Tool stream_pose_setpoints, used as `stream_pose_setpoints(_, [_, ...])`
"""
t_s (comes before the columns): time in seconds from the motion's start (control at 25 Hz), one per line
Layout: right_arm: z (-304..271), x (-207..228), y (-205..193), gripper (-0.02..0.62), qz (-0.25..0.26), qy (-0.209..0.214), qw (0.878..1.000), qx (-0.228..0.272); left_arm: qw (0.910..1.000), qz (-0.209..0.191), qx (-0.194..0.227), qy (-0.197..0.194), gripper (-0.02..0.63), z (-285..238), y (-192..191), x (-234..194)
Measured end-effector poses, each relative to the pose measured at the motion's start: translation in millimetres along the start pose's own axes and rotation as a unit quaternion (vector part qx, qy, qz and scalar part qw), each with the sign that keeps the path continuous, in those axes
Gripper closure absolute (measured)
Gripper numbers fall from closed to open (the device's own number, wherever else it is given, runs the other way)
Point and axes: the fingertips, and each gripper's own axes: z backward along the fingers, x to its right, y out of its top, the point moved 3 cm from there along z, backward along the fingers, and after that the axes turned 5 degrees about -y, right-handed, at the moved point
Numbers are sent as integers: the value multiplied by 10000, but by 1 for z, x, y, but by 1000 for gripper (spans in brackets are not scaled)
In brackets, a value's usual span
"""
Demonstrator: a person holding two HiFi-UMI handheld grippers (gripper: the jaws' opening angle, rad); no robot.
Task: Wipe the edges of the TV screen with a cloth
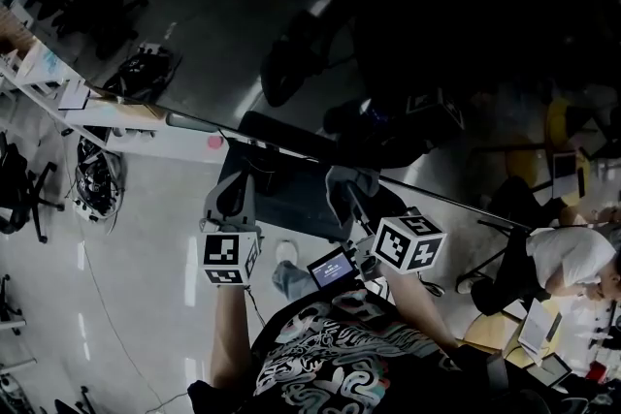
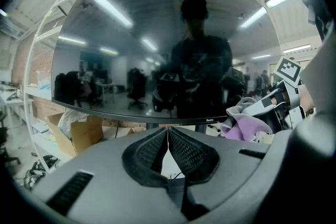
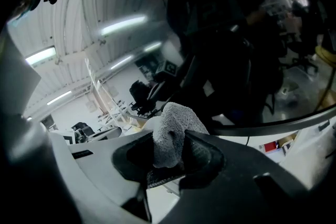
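The dark, glossy TV screen fills the left gripper view, with its thin bottom bezel running just above my jaws. In the head view the same bezel runs slantwise across the picture. My left gripper is shut with nothing in it, and it sits just below the bezel. My right gripper is shut on a grey cloth, bunched and sticking out past the jaws. The cloth is close under the bezel, and it also shows beside the right gripper at the right. I cannot tell whether it touches the bezel.
A white shelf unit with papers and cables stands at the left. Cardboard boxes lie under the TV. A seated person at a desk is at the right. The TV stand is between my grippers.
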Motion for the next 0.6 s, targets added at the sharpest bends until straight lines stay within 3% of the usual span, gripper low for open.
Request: stream_pose_setpoints(0.6, [-21,-18,2,460,-196,-8,9998,-102,10000,45,32,0,588,-8,5,-39])
